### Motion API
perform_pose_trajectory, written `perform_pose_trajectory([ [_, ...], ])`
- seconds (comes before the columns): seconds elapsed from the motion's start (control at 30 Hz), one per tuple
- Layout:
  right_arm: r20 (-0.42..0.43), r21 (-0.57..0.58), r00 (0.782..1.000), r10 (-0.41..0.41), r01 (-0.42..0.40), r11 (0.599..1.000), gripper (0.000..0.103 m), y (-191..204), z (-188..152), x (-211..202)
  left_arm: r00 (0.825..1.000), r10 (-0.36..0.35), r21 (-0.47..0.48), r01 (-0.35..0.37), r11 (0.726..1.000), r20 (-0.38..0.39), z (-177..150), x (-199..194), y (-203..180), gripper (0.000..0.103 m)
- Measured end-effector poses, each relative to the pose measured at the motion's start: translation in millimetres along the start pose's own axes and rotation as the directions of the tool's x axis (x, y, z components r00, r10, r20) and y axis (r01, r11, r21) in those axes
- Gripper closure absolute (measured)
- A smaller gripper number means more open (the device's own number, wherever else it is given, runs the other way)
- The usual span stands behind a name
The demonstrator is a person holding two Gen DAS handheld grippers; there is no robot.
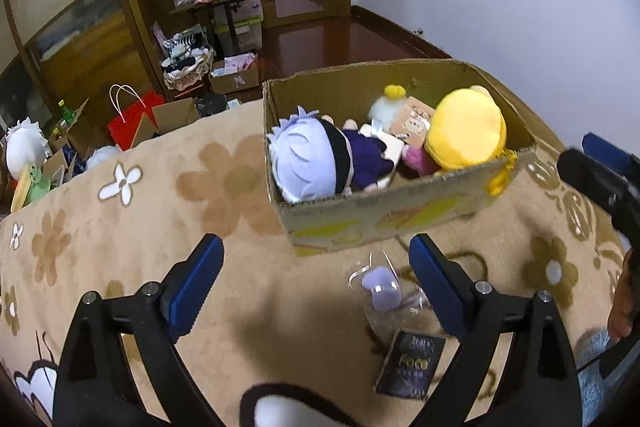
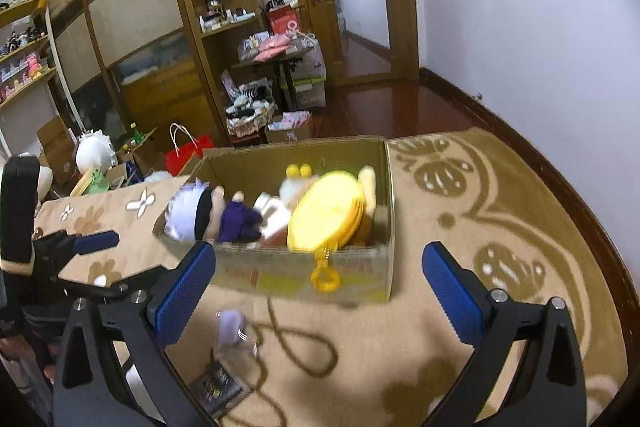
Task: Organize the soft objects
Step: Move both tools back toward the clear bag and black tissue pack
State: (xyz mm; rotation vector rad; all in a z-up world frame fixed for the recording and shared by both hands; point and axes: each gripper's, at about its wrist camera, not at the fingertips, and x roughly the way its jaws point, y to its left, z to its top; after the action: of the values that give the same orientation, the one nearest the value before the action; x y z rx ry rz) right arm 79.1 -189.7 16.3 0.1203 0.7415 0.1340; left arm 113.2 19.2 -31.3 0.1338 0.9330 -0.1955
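left gripper (image 1: 316, 267): nearest the lens in the left wrist view, blue-padded fingers spread wide apart, holding nothing, above the blanket.
blanket (image 1: 140, 219): tan, with brown and white flower shapes, spread under everything.
small lilac toy (image 1: 382, 287): in clear wrapping on the blanket, just in front of the box, between the left gripper's fingers in view.
dark card (image 1: 412, 363): lying beside the lilac toy; the word "face" can be read, the rest is too small.
cardboard box (image 1: 384, 215): open-topped, on the blanket, yellow printing on its front wall, blurred and unreadable.
white-haired plush doll (image 1: 308, 157): lying at the left end inside the box, purple outfit, black band across the face.
printed card (image 1: 416, 121): inside the box, between the two dolls, cartoon drawing on it.
yellow-haired plush doll (image 1: 464, 131): at the right end inside the box, a yellow braid hanging over the front wall.
right gripper (image 2: 320, 291): fingers wide apart, clasping nothing, before the box front.
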Motion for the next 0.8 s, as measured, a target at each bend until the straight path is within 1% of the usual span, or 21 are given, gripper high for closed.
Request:
perform_pose_trajectory([
  [0.1,-0.027,0.002,1.000,0.003,-0.003,1.000,0.000,6.1,-13.1,-7.3,1.000,-0.008,-0.006,0.008,1.000,-0.025,-6.3,-3.4,1.7,0.010],
  [0.2,-0.068,-0.028,0.998,0.003,-0.005,1.000,0.000,15.6,-24.7,-10.6,0.998,-0.030,-0.021,0.029,0.999,-0.055,-13.3,-4.9,3.9,0.010],
  [0.37,-0.093,-0.066,0.996,0.005,-0.011,0.998,0.000,30.7,-40.3,-11.4,0.995,-0.058,-0.037,0.056,0.998,-0.077,-17.4,-4.6,6.9,0.010],
  [0.47,-0.106,-0.072,0.994,0.017,-0.025,0.997,0.000,38.2,-48.9,-8.7,0.992,-0.089,-0.056,0.084,0.995,-0.086,-18.0,-1.2,9.6,0.010],
  [0.53,-0.117,-0.079,0.993,0.020,-0.029,0.996,0.000,42.0,-54.2,-5.2,0.988,-0.111,-0.073,0.103,0.992,-0.104,-19.0,5.3,11.2,0.010],
  [0.67,-0.146,-0.098,0.989,0.021,-0.036,0.995,0.000,50.8,-64.1,5.5,0.981,-0.127,-0.099,0.114,0.989,-0.145,-19.9,20.0,13.2,0.010],
  [0.8,-0.168,-0.114,0.985,0.032,-0.051,0.992,0.000,55.3,-71.5,15.6,0.967,-0.166,-0.118,0.145,0.982,-0.192,-20.1,36.8,12.3,0.010],
])
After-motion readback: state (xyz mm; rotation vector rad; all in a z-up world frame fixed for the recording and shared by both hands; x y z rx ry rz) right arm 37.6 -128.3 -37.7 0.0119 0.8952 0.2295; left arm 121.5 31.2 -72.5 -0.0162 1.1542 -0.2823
